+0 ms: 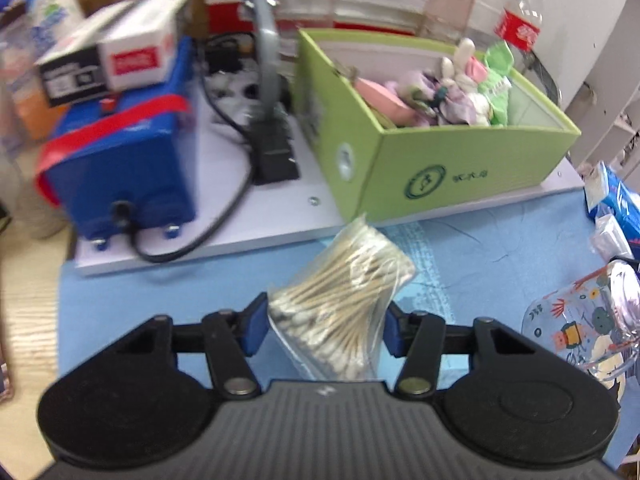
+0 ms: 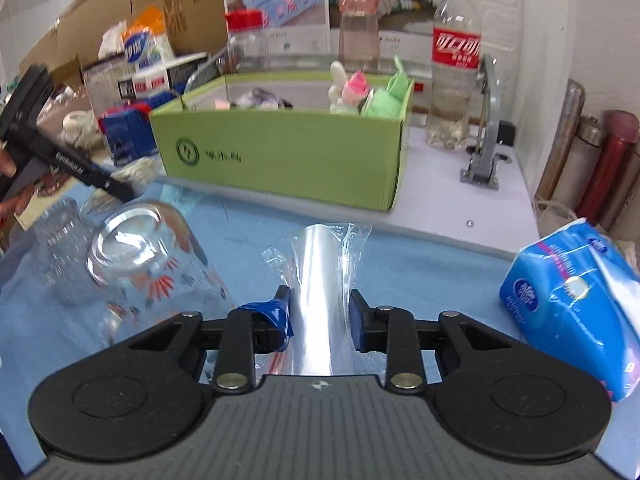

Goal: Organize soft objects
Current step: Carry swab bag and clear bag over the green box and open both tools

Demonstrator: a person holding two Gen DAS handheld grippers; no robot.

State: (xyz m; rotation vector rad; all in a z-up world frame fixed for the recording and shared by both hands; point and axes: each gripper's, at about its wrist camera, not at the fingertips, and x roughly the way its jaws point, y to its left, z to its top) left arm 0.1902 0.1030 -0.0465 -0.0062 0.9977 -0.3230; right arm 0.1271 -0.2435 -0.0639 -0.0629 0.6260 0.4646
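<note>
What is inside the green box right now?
The green box holds a plush rabbit, green cloth and a pink item; whatever lies beneath them is covered.

We found bare blue mat before the green box; a glass jar crowded the mat's left edge, a tissue pack its right.

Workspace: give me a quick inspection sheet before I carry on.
Surface: blue mat, white board behind.
Job's things: green box holding soft toys; cotton swab bag; clear plastic roll.
Clutter: tissue pack, printed glass, cola bottle, blue machine.
Grippers: left hand-held gripper shut on the swab bag; right hand-held gripper shut on the roll.
Cables: black cord from the machine.
Surroundings: cardboard boxes, flasks.
</note>
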